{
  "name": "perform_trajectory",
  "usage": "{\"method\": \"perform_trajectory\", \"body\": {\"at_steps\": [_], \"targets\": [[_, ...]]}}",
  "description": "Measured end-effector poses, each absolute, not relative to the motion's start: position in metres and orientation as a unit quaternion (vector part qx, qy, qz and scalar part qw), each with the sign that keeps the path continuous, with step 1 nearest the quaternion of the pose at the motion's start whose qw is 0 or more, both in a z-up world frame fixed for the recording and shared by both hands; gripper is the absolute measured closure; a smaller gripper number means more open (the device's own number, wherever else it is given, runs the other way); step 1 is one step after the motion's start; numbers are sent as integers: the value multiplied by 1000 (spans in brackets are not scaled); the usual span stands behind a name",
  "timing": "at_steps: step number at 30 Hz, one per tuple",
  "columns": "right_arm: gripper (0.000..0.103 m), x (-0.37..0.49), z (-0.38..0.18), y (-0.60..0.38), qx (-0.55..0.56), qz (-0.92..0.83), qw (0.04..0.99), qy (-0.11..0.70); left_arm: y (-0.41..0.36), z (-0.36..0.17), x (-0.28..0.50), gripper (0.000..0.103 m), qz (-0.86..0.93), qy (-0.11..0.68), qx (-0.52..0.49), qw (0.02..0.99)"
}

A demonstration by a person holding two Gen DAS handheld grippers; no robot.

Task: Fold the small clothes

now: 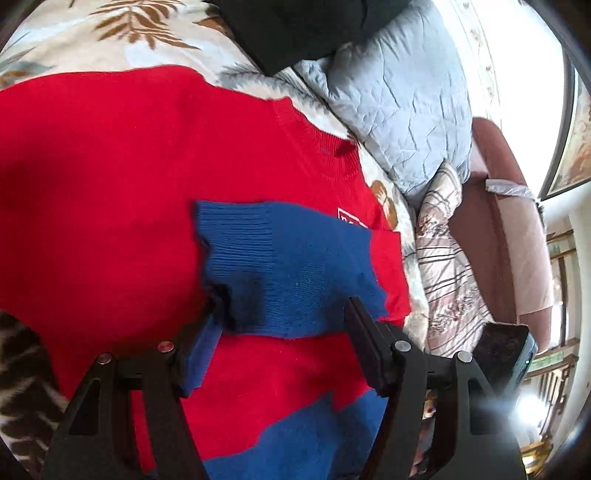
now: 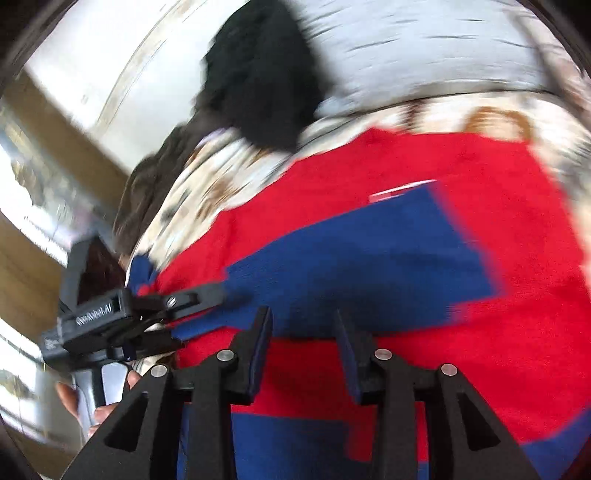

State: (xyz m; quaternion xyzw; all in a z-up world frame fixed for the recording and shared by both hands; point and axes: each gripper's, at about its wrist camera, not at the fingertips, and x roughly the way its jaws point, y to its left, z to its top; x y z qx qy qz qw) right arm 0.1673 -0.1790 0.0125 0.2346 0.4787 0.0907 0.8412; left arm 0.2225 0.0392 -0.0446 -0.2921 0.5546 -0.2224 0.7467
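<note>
Sweater [image 1: 147, 184] on leaf-print bedspread [image 1: 110, 33], grey quilt [image 1: 406, 92] beside, left tool [image 1: 280, 332] and right tool [image 2: 301, 332] released.

black angular gripper fingers [image 1: 365, 343] — silver rivets, white lettering — bare-skinned hand [image 2: 79, 402].

sweater [image 1: 147, 177] lies on my bedspread [image 1: 92, 40] | sleeve [image 1: 295, 266] folded across its chest | quilt [image 1: 399, 96] beyond it | dark garment [image 1: 295, 26] behind collar
</note>
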Motion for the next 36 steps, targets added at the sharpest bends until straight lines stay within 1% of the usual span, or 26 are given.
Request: {"method": "perform_trajectory", "body": {"at_steps": [1, 2, 3, 4, 7, 9, 14, 17, 18, 19, 20, 22, 23, 24, 25, 26, 27, 28, 29, 30, 31, 32, 33, 34, 35, 36], "targets": [[65, 159, 16, -204, 249, 69, 845, 469, 35, -43, 223, 43, -209, 549, -286, 757], [65, 156, 18, -215, 256, 57, 846, 463, 33, -42, 222, 76, -198, 542, -280, 767], [65, 150, 21, -237, 271, 37, 848, 454, 31, -40, 222, 98, -185, 538, -267, 778], [65, 142, 23, -258, 290, 17, 849, 442, 33, -35, 221, 100, -173, 529, -259, 789], [64, 123, 21, -311, 352, -33, 840, 411, 49, -15, 214, 100, -154, 480, -271, 820], [64, 117, 14, -333, 400, -43, 825, 397, 57, -8, 212, 100, -144, 465, -268, 831], [64, 128, -23, -337, 487, 1, 775, 404, 65, -24, 219, 100, -138, 485, -282, 816], [64, 144, -41, -330, 515, 12, 753, 410, 66, -31, 223, 100, -139, 496, -291, 806], [71, 147, -46, -331, 523, 1, 747, 410, 66, -32, 223, 100, -141, 496, -294, 804], [81, 148, -49, -335, 536, -14, 744, 399, 68, -32, 222, 100, -145, 496, -297, 803], [96, 147, -46, -340, 549, -14, 747, 376, 67, -33, 222, 100, -148, 498, -299, 801], [97, 141, -30, -348, 543, -14, 773, 327, 61, -38, 224, 99, -152, 510, -291, 795], [97, 140, -24, -350, 521, -23, 791, 321, 55, -42, 226, 99, -148, 521, -280, 793], [97, 141, -25, -350, 504, -32, 798, 329, 49, -47, 228, 99, -141, 533, -262, 792], [97, 145, -37, -350, 483, -53, 793, 367, 42, -53, 230, 99, -129, 548, -240, 791], [99, 148, -50, -349, 476, -66, 779, 402, 39, -56, 230, 99, -123, 555, -227, 791], [99, 145, -58, -349, 485, -59, 773, 405, 40, -54, 229, 98, -125, 554, -228, 791], [98, 141, -53, -350, 487, -57, 778, 393, 43, -50, 228, 98, -130, 555, -236, 787], [92, 138, -48, -349, 485, -59, 778, 395, 50, -43, 226, 98, -138, 549, -251, 785], [88, 134, -40, -347, 481, -66, 779, 396, 58, -37, 224, 96, -141, 537, -265, 788], [88, 129, -26, -343, 469, -75, 790, 387, 67, -28, 221, 94, -138, 515, -280, 799], [88, 126, -16, -339, 456, -71, 803, 377, 72, -21, 219, 85, -136, 497, -287, 808], [86, 127, -4, -333, 434, -63, 820, 367, 75, -15, 217, 70, -135, 482, -289, 816], [85, 129, 7, -327, 406, -55, 839, 357, 75, -11, 216, 62, -138, 473, -287, 822], [79, 133, 15, -320, 382, -48, 854, 349, 72, -12, 217, 54, -139, 470, -284, 824], [77, 137, 17, -316, 368, -46, 861, 347, 66, -15, 218, 54, -139, 473, -277, 825]]}}
